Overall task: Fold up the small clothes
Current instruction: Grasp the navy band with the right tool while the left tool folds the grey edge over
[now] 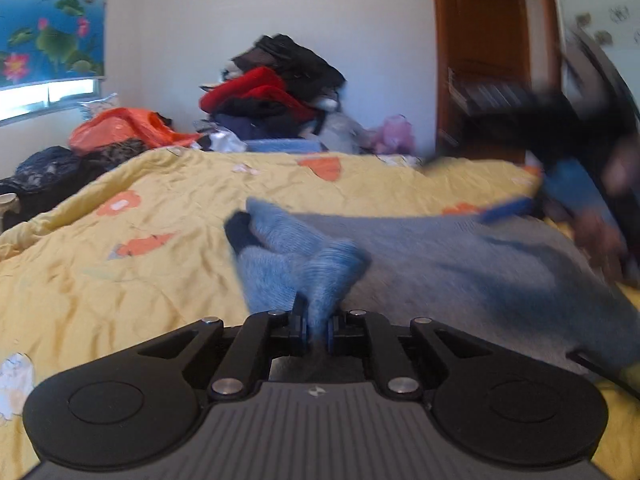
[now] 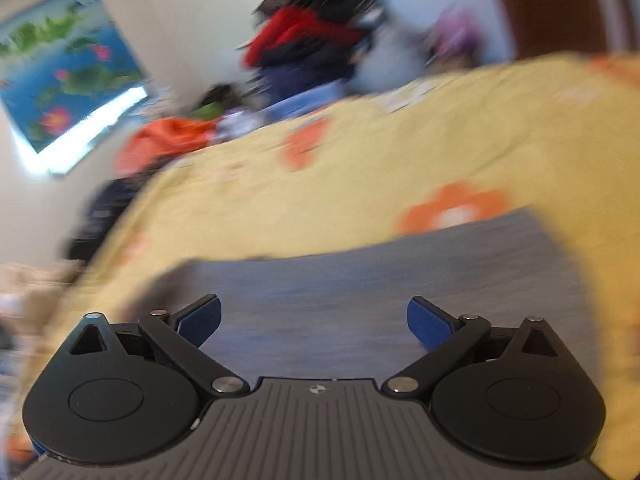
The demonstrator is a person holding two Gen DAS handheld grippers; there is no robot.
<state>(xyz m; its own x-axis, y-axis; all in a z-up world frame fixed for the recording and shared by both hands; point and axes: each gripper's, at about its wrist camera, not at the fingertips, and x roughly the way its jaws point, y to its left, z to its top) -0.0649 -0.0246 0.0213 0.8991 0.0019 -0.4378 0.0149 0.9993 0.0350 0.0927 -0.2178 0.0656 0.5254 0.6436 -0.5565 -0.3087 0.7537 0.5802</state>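
Note:
A small grey-blue knit garment (image 1: 460, 256) lies spread on the yellow flowered bedspread (image 1: 120, 280). My left gripper (image 1: 316, 320) is shut on a bunched fold of it, near a sleeve with a dark cuff (image 1: 240, 232). In the left wrist view my right gripper (image 1: 516, 204) shows blurred at the garment's far right edge. In the right wrist view my right gripper (image 2: 314, 320) is open, blue pads wide apart, just above the flat garment (image 2: 380, 280). That view is motion-blurred.
A heap of red and black clothes (image 1: 276, 88) is stacked against the wall behind the bed. An orange plastic bag (image 1: 120, 128) and dark clothes lie at the back left. A wooden door (image 1: 488, 60) stands at the right. A lotus-print blind (image 1: 44, 20) hangs at left.

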